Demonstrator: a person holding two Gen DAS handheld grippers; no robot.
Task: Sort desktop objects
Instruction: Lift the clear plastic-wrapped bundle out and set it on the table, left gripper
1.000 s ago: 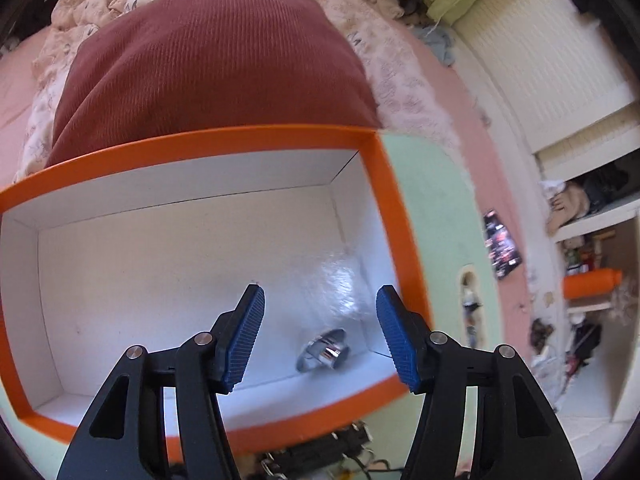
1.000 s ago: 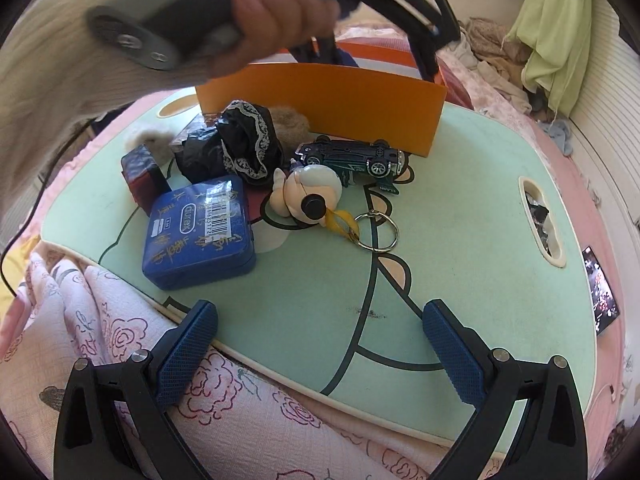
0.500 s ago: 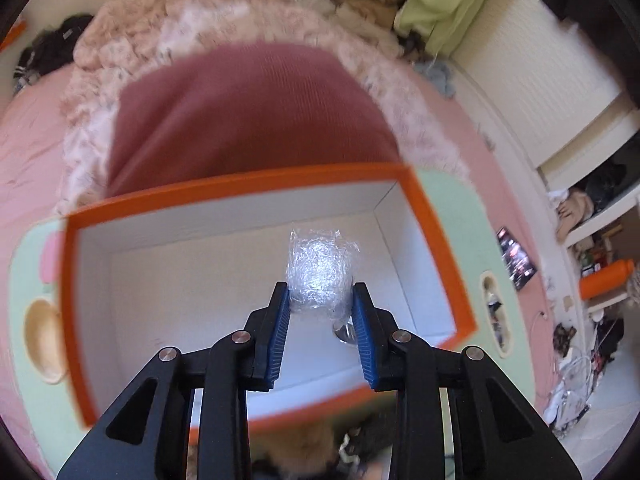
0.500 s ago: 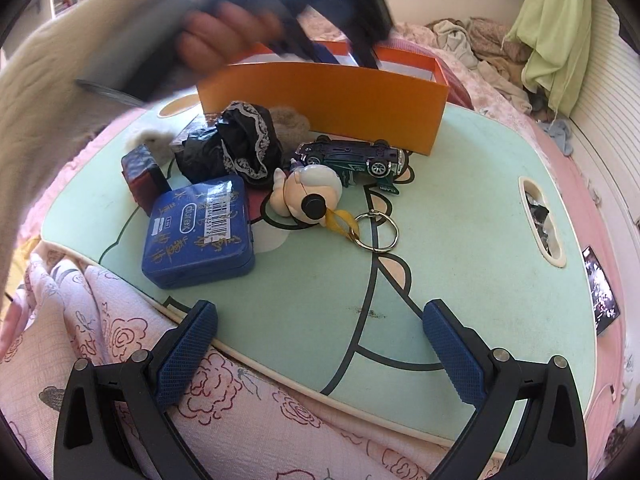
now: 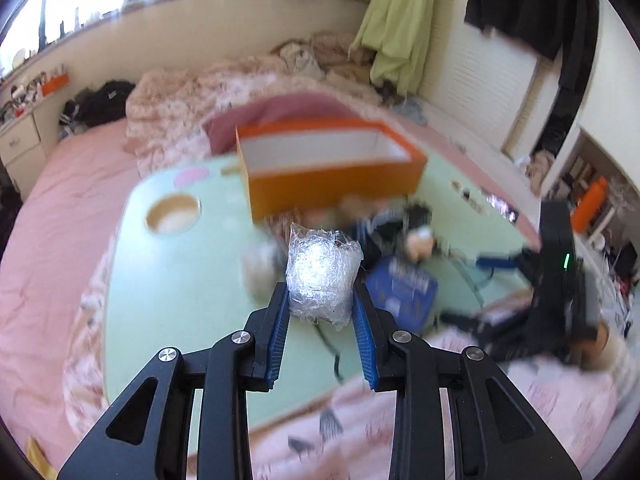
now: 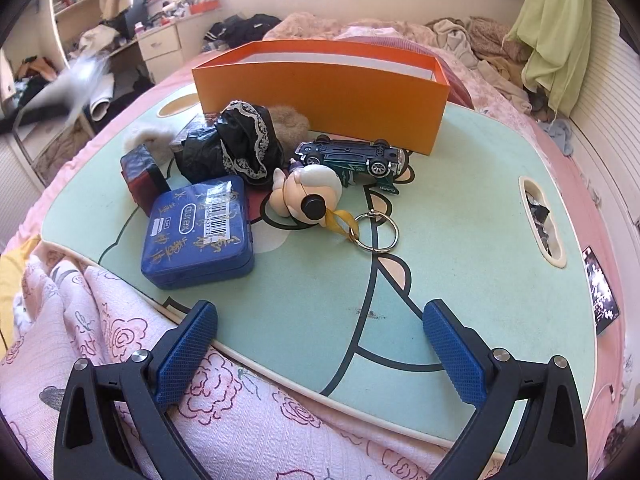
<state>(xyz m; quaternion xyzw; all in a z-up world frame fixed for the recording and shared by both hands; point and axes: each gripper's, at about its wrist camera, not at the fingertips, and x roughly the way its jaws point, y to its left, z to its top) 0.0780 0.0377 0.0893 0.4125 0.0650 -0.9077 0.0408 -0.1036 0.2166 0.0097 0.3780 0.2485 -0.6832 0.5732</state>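
The left gripper (image 5: pixel 322 312) had its jaws clamped on a crinkly ball of clear plastic wrap (image 5: pixel 323 278), held up in the air above the green surface (image 5: pixel 172 292), well short of the orange box (image 5: pixel 332 172). The right gripper (image 6: pixel 320 344) hung at the near edge, jaws spread wide and holding nothing. Ahead of it lay 1 blue tin (image 6: pixel 198 232), 1 toy car (image 6: pixel 352 158) and 1 keychain figure (image 6: pixel 308 196).

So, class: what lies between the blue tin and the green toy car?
In the right wrist view, the white figure keychain lies between the blue tin and the green toy car.
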